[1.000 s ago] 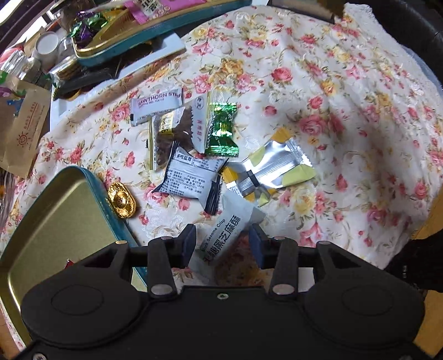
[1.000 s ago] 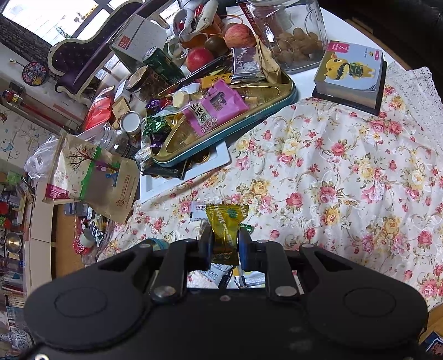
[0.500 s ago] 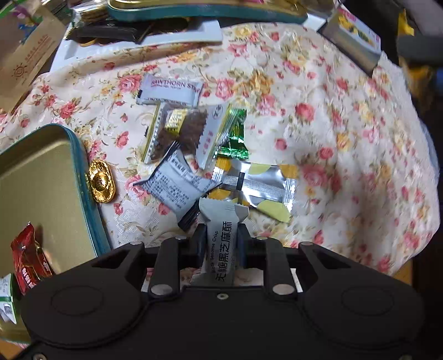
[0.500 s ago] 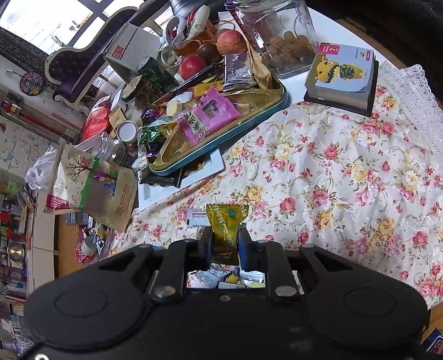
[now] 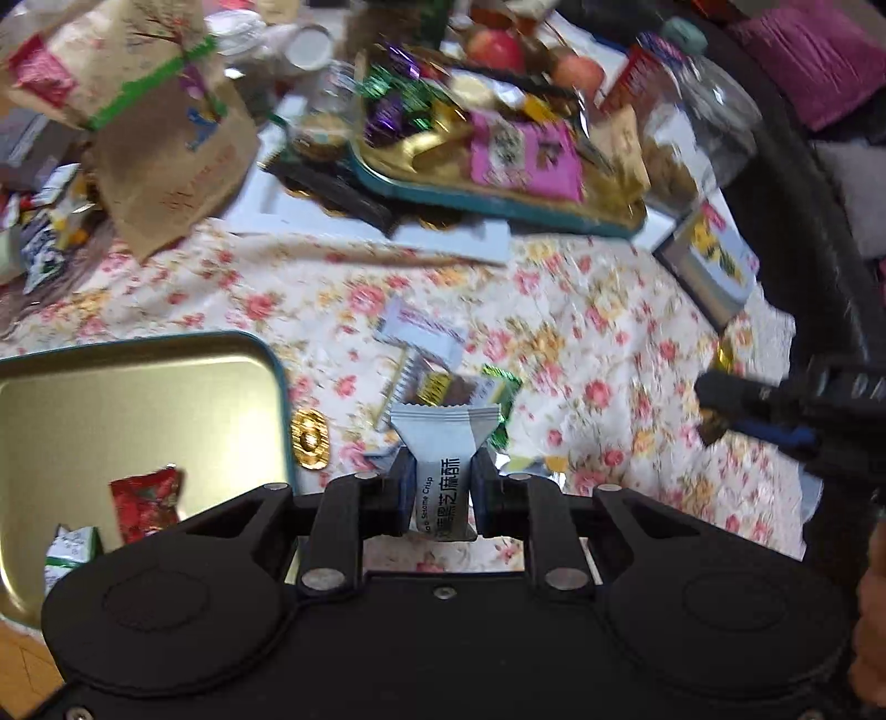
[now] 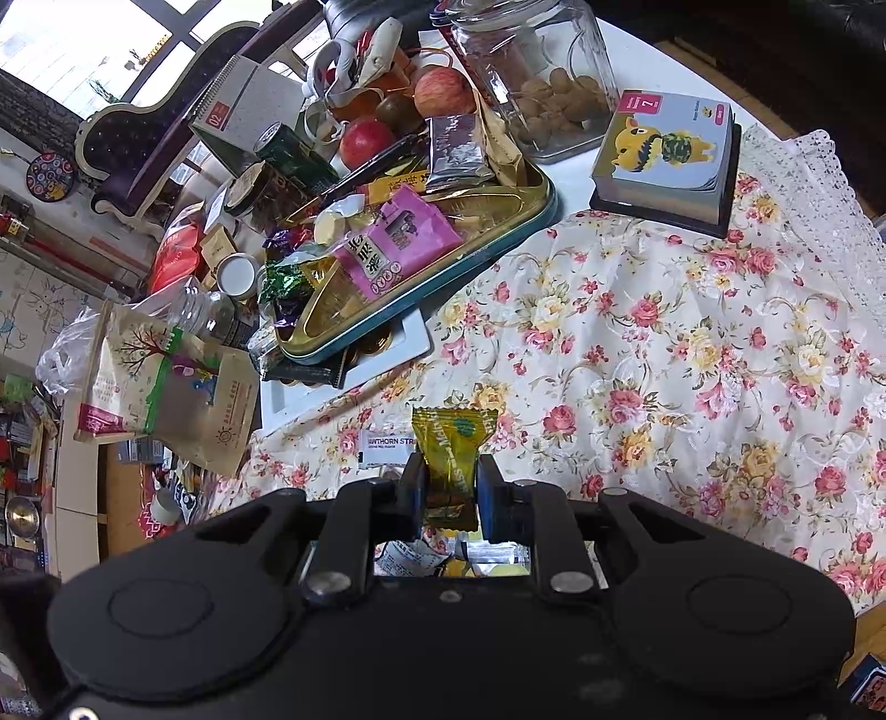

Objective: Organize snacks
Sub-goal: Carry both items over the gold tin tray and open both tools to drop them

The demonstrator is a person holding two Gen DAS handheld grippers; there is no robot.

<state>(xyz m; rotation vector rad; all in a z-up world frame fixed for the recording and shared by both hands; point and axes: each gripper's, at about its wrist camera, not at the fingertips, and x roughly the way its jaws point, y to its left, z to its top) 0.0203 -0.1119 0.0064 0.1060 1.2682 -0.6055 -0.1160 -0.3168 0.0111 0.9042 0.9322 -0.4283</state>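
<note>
A white sesame crisp packet (image 5: 443,471) is clamped upright between the closed jaws of the left hand-held gripper (image 5: 443,487), lifted clear of the table (image 6: 692,360), which is covered by a cream cloth printed with pink and yellow roses. In the left wrist view an open gold tin (image 5: 138,399) with a teal rim is seen at nine o'clock of the packet; a red-wrapped sweet (image 5: 147,501) and a small green-and-white packet (image 5: 72,548) lie inside it, and a gold ingot-shaped sweet (image 5: 310,440) rests on the cloth just beside its rim. The remaining loose snacks (image 5: 437,365) are heaped on the cloth at twelve o'clock of the held packet. A yellow-gold candy (image 6: 451,459) is gripped by the closed right hand-held gripper (image 6: 451,487), held above the cloth, with a white hawthorn bar (image 6: 387,443) lying at ten o'clock of it. Toward twelve o'clock in the right wrist view a second, crowded tin tray (image 6: 515,221) is set, carrying a pink packet (image 6: 398,243); apples (image 6: 443,91), a glass jar (image 6: 531,77) of nuts and a small picture book (image 6: 664,149) are placed beyond it. A brown paper pouch (image 6: 160,387) lies at nine o'clock, off the cloth's edge. A dark curved sofa (image 6: 144,133) under a bright window (image 6: 66,50) is seen at eleven o'clock.
</note>
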